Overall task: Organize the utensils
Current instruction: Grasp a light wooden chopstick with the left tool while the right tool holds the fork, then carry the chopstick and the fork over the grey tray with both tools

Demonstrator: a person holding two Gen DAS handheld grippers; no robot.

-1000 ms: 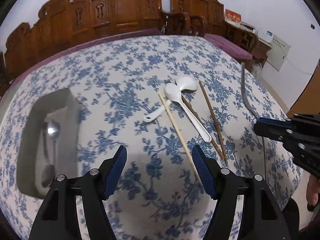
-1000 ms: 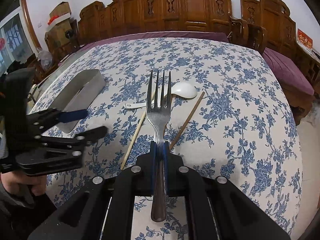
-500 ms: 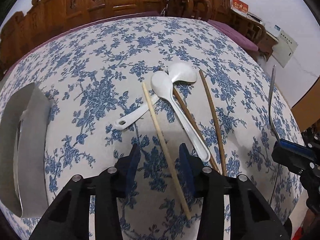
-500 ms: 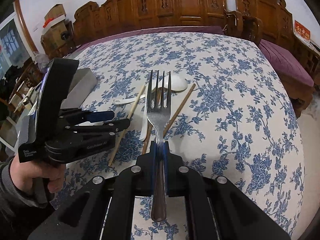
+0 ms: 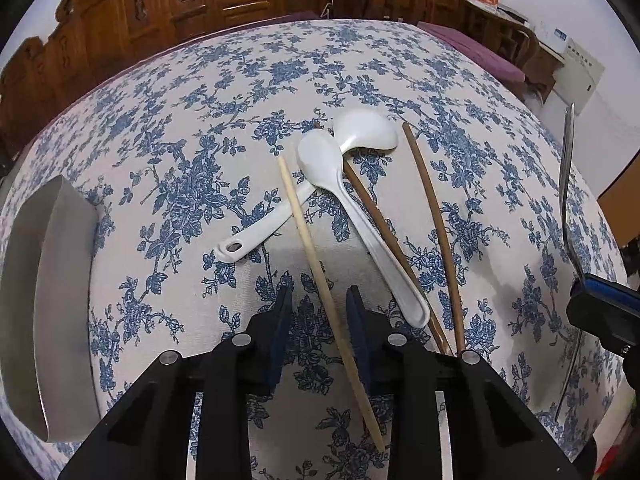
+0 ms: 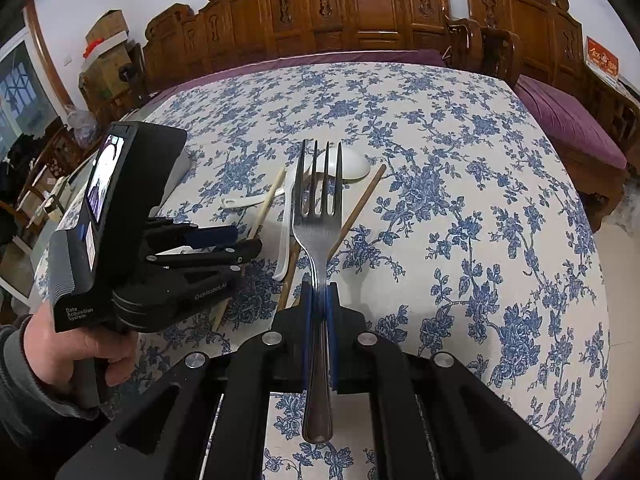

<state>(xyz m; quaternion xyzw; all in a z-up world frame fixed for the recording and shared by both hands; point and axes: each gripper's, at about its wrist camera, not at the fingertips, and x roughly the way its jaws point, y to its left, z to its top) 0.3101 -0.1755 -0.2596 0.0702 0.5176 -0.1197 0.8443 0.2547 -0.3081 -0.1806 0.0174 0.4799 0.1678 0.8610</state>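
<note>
On the floral tablecloth lies a pale chopstick (image 5: 304, 232), and my left gripper (image 5: 319, 308) straddles its lower half. The jaws are closing, with a small gap still showing on each side of the stick. Beside it lie two white spoons (image 5: 320, 156) (image 5: 366, 132), crossed, and two dark chopsticks (image 5: 376, 216) (image 5: 432, 216). My right gripper (image 6: 319, 300) is shut on a steel fork (image 6: 318, 208), held above the table with its tines pointing away. The fork (image 5: 566, 184) also shows at the right edge of the left wrist view.
A metal tray (image 5: 52, 280) sits at the table's left side. A hand (image 6: 80, 348) in a grey sleeve holds the left gripper's body (image 6: 132, 232). Carved wooden chairs (image 6: 360, 12) line the far side, and a purple bench (image 6: 572, 120) runs along the right.
The left gripper has come down and to the right, from open cloth to over the pale chopstick, and its jaws have narrowed a lot. The right gripper still holds the fork in place.
</note>
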